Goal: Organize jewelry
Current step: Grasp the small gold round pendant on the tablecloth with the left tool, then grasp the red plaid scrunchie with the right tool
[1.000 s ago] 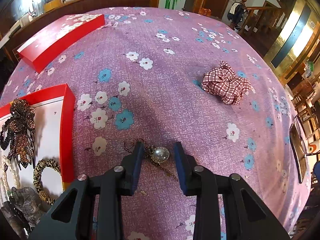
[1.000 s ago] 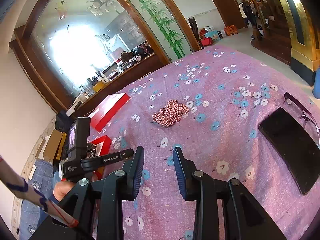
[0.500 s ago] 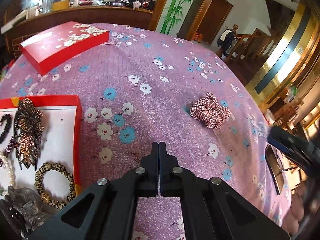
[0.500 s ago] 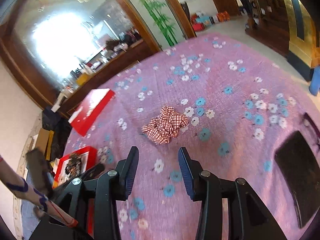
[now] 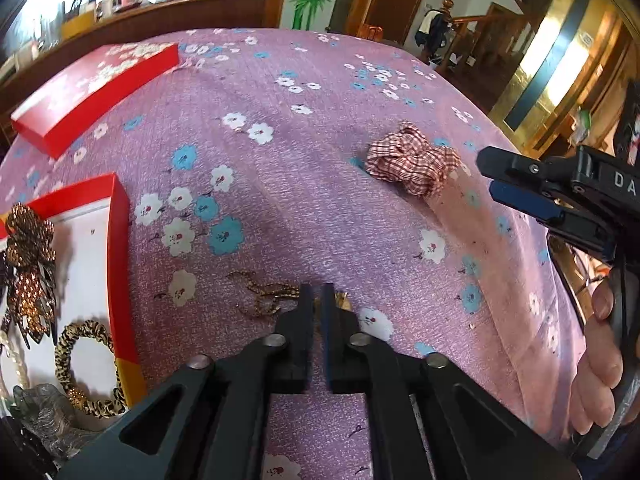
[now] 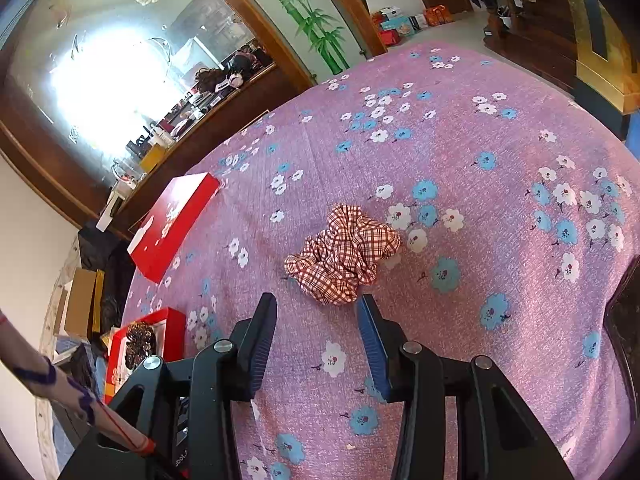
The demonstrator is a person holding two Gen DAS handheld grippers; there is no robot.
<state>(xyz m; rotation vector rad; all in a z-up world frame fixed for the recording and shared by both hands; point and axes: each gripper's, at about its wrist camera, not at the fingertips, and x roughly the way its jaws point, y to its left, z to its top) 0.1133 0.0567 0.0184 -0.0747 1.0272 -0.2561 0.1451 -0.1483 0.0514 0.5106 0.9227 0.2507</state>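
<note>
A gold chain necklace (image 5: pixel 264 296) lies on the purple floral cloth, its chain running under the tips of my left gripper (image 5: pixel 318 290). The jaws are opening, with only a narrow gap between them. A bit of gold shows in that gap, and the pearl pendant is hidden. A red-and-white plaid scrunchie (image 5: pixel 412 164) sits further right. My right gripper (image 6: pixel 317 300) stands open just short of the scrunchie (image 6: pixel 344 252), with nothing between its pads. In the left wrist view the right gripper (image 5: pixel 486 174) comes in from the right.
An open red box (image 5: pixel 120 248) at the left holds a beaded brown clip (image 5: pixel 30 264) and a leopard hair tie (image 5: pixel 88 364). Its red lid (image 5: pixel 92 92) lies at the far left. A dark flat slab (image 6: pixel 624 320) rests near the right edge. A hand (image 5: pixel 600 360) grips the right tool.
My left gripper closed over the pearl pendant, then parted slightly, and the pearl no longer shows. My right gripper widened and moved close to the scrunchie.
</note>
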